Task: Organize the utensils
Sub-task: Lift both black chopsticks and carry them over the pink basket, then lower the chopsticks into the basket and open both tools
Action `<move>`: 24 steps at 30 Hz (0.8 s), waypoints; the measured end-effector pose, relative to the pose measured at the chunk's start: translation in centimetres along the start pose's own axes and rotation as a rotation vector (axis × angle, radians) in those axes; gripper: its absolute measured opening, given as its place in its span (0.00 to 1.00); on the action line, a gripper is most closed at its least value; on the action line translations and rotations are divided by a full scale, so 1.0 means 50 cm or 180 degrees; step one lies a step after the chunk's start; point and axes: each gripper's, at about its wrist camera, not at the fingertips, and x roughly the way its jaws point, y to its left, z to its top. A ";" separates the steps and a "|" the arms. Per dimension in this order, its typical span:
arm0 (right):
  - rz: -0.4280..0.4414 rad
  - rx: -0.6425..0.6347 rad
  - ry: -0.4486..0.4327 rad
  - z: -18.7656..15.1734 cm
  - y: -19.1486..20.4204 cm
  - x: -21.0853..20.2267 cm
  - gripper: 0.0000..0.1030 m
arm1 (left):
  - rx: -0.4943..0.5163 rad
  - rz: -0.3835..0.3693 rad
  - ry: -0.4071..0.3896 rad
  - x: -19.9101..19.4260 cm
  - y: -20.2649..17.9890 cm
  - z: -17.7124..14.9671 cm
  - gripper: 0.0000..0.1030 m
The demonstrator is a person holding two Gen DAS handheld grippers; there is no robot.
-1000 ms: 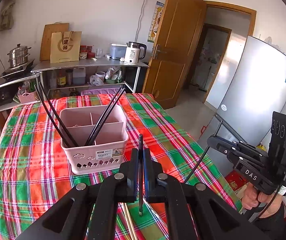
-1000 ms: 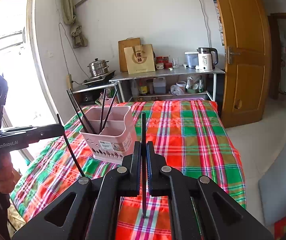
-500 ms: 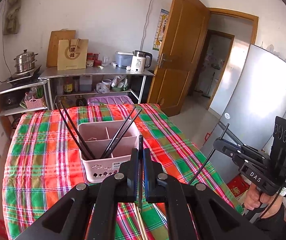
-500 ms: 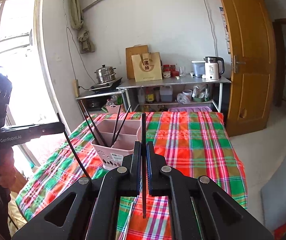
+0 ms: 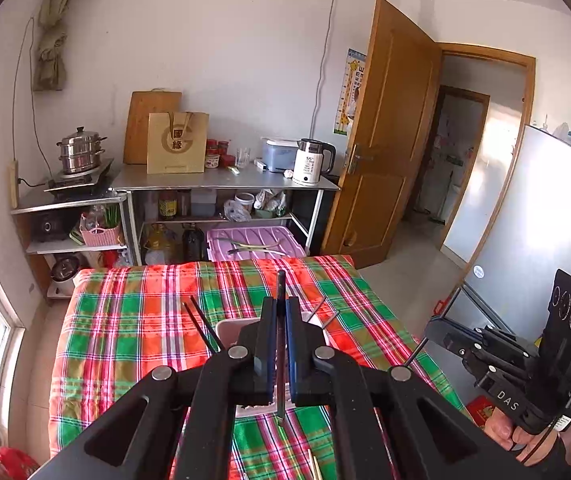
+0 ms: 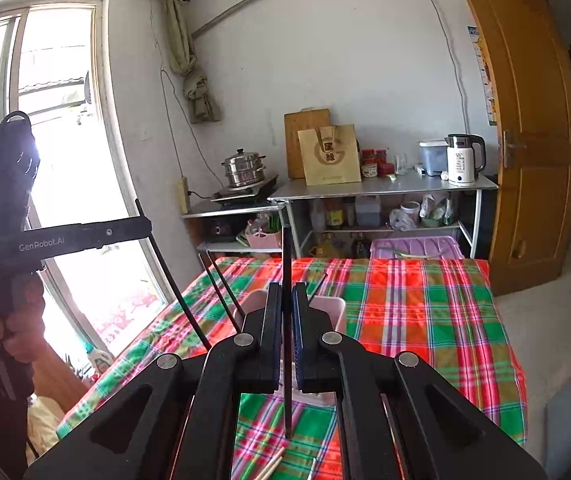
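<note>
My left gripper (image 5: pixel 280 306) is shut on a black chopstick (image 5: pixel 280 288) held upright. My right gripper (image 6: pixel 286 292) is shut on another black chopstick (image 6: pixel 286 256), also upright. The pink utensil basket (image 5: pixel 229 330) stands on the plaid table, mostly hidden behind my fingers; it also shows in the right wrist view (image 6: pixel 333 308). Black chopsticks (image 5: pixel 201 326) lean out of its left side, seen too in the right wrist view (image 6: pixel 221 288). Both grippers are high above the table, nearer than the basket. Each gripper shows in the other's view: right (image 5: pixel 437 334), left (image 6: pixel 141 226).
The table has a red and green plaid cloth (image 5: pixel 133 320). Light wooden chopsticks (image 6: pixel 273 466) lie on it near the front edge. A steel shelf (image 5: pixel 221 178) with kettle and pot stands behind, a fridge (image 5: pixel 533 216) and open door at right, a window (image 6: pixel 65 160) at left.
Both grippers have risen and pulled back from the basket with their chopsticks. The basket now sits lower and smaller in both views, largely hidden behind the fingers.
</note>
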 end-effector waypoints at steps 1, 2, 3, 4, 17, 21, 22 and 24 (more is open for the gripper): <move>0.0017 0.0001 -0.0022 0.009 0.004 0.005 0.05 | -0.0003 0.0016 -0.0013 0.001 0.004 0.009 0.04; 0.0033 0.0005 -0.0050 0.019 0.008 0.008 0.05 | -0.0012 0.0029 -0.0028 0.004 0.010 0.019 0.04; 0.0051 0.0015 -0.0078 0.028 0.011 0.011 0.05 | -0.0030 0.0040 -0.0038 0.009 0.016 0.027 0.04; 0.0062 0.0023 -0.0105 0.037 0.013 0.016 0.05 | -0.0040 0.0048 -0.0045 0.013 0.020 0.034 0.04; 0.0098 0.0125 -0.0207 0.076 0.014 0.112 0.05 | -0.0143 0.0119 -0.0033 0.099 0.083 0.065 0.04; 0.0111 0.0162 -0.0210 0.079 0.006 0.141 0.05 | -0.0175 0.0098 0.0015 0.127 0.100 0.055 0.04; 0.0106 0.0161 -0.0208 0.077 0.006 0.147 0.05 | -0.0183 0.0082 0.0021 0.134 0.103 0.052 0.04; 0.0104 0.0151 -0.0184 0.069 0.005 0.159 0.05 | -0.0187 0.0062 0.0039 0.145 0.104 0.045 0.04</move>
